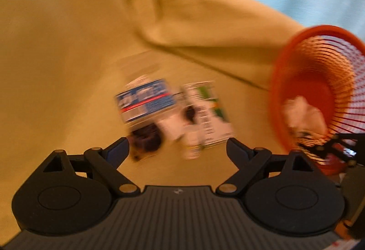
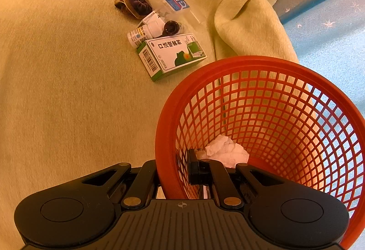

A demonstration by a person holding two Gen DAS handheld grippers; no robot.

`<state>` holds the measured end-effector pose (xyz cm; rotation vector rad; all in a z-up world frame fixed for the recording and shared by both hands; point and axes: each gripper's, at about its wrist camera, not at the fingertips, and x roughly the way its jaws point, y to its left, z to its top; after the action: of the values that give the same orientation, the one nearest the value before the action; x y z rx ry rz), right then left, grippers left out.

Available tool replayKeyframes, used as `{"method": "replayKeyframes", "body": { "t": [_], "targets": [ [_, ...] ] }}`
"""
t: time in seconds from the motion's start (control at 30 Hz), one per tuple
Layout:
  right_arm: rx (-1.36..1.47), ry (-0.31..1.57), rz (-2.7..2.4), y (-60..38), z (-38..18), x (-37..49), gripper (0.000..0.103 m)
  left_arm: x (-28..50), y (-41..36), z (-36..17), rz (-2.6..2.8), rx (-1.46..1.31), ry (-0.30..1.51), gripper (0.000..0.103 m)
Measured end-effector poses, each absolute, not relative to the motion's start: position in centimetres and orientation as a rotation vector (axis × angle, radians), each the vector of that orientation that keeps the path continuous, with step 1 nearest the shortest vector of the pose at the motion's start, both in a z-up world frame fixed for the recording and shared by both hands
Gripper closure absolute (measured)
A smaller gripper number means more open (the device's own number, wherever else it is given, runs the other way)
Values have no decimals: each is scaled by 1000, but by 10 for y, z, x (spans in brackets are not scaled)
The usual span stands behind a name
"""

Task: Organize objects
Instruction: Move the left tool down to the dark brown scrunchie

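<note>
Orange mesh basket (image 2: 262, 63): plastic, tipped toward the clutter, near wall pinched by the right gripper (image 2: 174, 172); one finger outside the wall, the other inside.
Basket contents: a crumpled white tissue (image 2: 224, 150) at the bottom, nothing else that I can make out.
Surface: yellow-green blanket (image 2: 68, 90), with a big fold running up beside the basket; blue bedsheet (image 2: 330, 40) beyond it.
Clutter pile: well apart from the basket rim, all bunched and touching. Green-white box (image 2: 171, 56) nearest the basket, small white bottle (image 2: 139, 37) just behind it, dark round cap (image 2: 171, 27), brown scrunchie (image 2: 134, 5), clear case with blue label (image 2: 175, 1) farthest out.
Left gripper (image 1: 176, 143): fingers spread wide, nothing between them, aimed at the pile. Left view is heavily motion-blurred, so exact standoff is unclear. In the right view a dark blurred shape at the top edge, over the blue-label case, is probably this gripper.
Step, my read: reach for the next pick while the right side presents the basket; only the tissue is binned, five items remain.
Next move needs: choose one item, straddle it cleanly and close. The box looks the easiest, flat with free edges. The bottle is round and may roll. The scrunchie is soft and should take any squeeze.
Risk: items overlap, so a sloppy close may drag neighbours along.
</note>
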<state>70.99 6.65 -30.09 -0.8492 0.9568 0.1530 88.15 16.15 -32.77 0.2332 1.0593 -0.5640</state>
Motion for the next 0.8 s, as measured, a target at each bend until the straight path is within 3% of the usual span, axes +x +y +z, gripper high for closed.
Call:
{"method": "replayKeyframes", "body": {
  "t": [0.4,0.8],
  "targets": [
    [-849,957,152,66,-300,710,99,908,192,-369,-459,185,1091,19],
    [-848,956,152,66,-301,709,99,919,173,-390,-423,180,1102,37]
  ]
}}
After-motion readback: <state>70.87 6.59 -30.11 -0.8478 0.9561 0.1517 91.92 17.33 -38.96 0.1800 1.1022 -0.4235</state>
